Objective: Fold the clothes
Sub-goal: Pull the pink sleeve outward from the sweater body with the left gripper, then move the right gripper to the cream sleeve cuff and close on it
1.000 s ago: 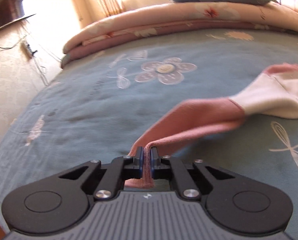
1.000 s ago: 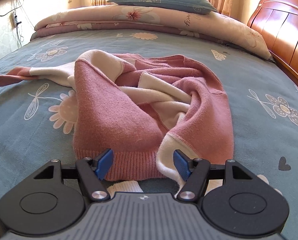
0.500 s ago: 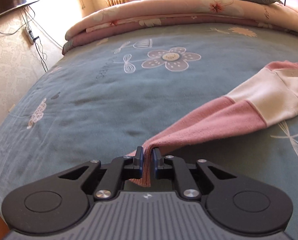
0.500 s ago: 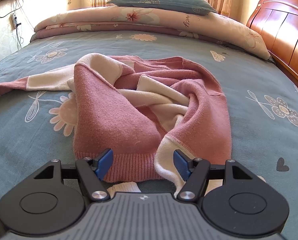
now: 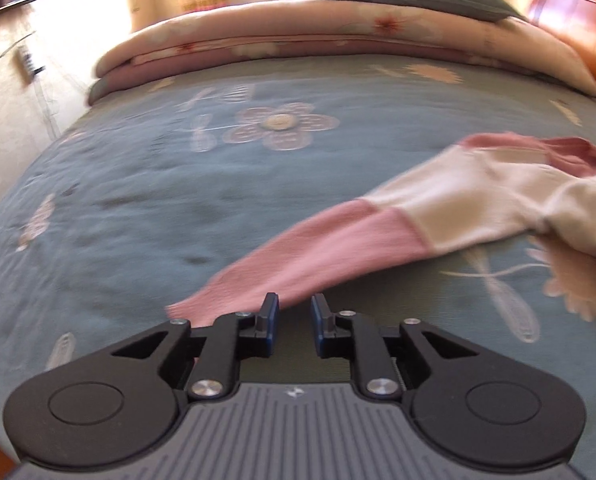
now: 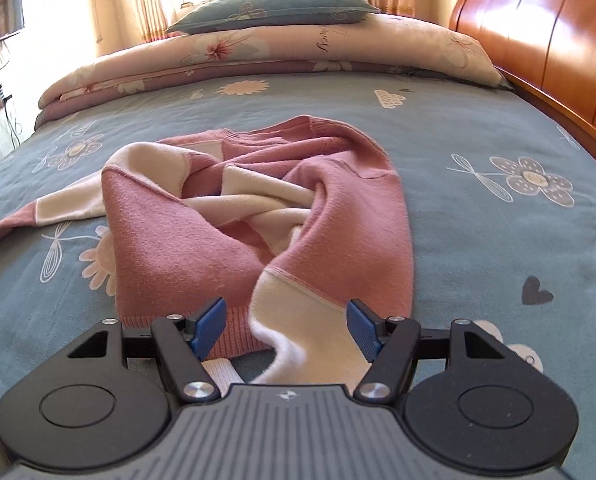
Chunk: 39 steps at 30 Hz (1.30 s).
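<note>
Knitwear like this pink-and-cream sweater [image 6: 258,216], rumpled on the blue floral bedspread [image 6: 478,240] with one sleeve [image 5: 338,240] stretched out, looks soft and floppy, best pinched at cuff or ribbed hem; left gripper [image 5: 294,316] stands narrowly parted and empty, right gripper [image 6: 284,320] wide and empty.

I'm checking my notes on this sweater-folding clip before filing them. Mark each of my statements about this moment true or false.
1. The left gripper is clamped on the pink sleeve. False: its jaws stand apart with nothing between them; the sleeve lies on the bedspread.
2. The right gripper is open. True.
3. The sweater is folded into a neat rectangle. False: it lies bunched and twisted.
4. A pillow rests on the folded quilt. True.
5. The headboard is white metal. False: it is reddish wood.
</note>
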Available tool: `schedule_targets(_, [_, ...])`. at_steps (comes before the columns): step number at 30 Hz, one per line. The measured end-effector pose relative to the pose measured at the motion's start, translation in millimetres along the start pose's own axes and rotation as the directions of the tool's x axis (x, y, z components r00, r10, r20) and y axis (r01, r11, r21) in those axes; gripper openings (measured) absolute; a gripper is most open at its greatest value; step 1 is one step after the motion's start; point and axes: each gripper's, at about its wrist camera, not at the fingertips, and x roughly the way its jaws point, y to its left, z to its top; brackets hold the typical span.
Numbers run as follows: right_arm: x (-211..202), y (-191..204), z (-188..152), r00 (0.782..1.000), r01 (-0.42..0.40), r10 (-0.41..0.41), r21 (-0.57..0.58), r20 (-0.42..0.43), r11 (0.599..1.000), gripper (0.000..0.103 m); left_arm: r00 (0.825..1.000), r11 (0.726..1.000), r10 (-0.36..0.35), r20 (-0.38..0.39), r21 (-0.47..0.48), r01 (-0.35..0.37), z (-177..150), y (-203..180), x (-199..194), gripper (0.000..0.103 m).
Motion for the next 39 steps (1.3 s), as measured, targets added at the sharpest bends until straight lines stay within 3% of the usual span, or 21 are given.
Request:
schedule_targets(3, [-5,-6,-4,1.0,0.01,-0.01,0.011,0.002,1.0,0.071,0.996,0.995,-0.091,-0.016,0.028,0.091,6,-39,3,0.019])
schedule_targets(7, [-9,-22,-9,1.0,0.018,-0.019,0.062,0.002,0.998,0.071,0.974,0.973,-0.218,-0.055,0.062,0.221,5,-98,8,0.021])
schedule_targets(13, [-9,-55,-21,1.0,0.014,-0.012,0.156,-0.018,0.988,0.07,0.91,0.893,-0.41,-0.063,0.174,0.414,5,-193,-9,0.03])
schedule_targets(19, [5,-84,-38,0.997,-0.013,0.033,0.285,-0.066,0.958,0.062,0.841,0.805,-0.54,-0.031,0.272,0.527,7,-270,-35,0.036])
schedule_targets(25, [20,-92,-43,0.994,-0.05,0.08,0.332,-0.077,0.942,0.049,0.817,0.768,-0.577,-0.015,0.331,0.549,0,-306,-42,0.042])
schedule_targets(33, [43,-69,-35,0.998,-0.02,0.03,0.201,-0.05,0.979,0.05,0.827,0.786,-0.559,-0.069,0.274,0.554,-8,-307,-18,0.042])
schedule_targets(37, [46,-66,-32,0.999,-0.013,0.018,0.162,-0.029,0.987,0.017,0.825,0.786,-0.56,-0.077,0.266,0.558,-10,-306,-14,0.042])
schedule_targets(39, [43,-71,-30,0.999,-0.018,0.022,0.17,-0.025,0.985,0.013,0.822,0.783,-0.564,-0.079,0.265,0.563,-11,-305,-13,0.043])
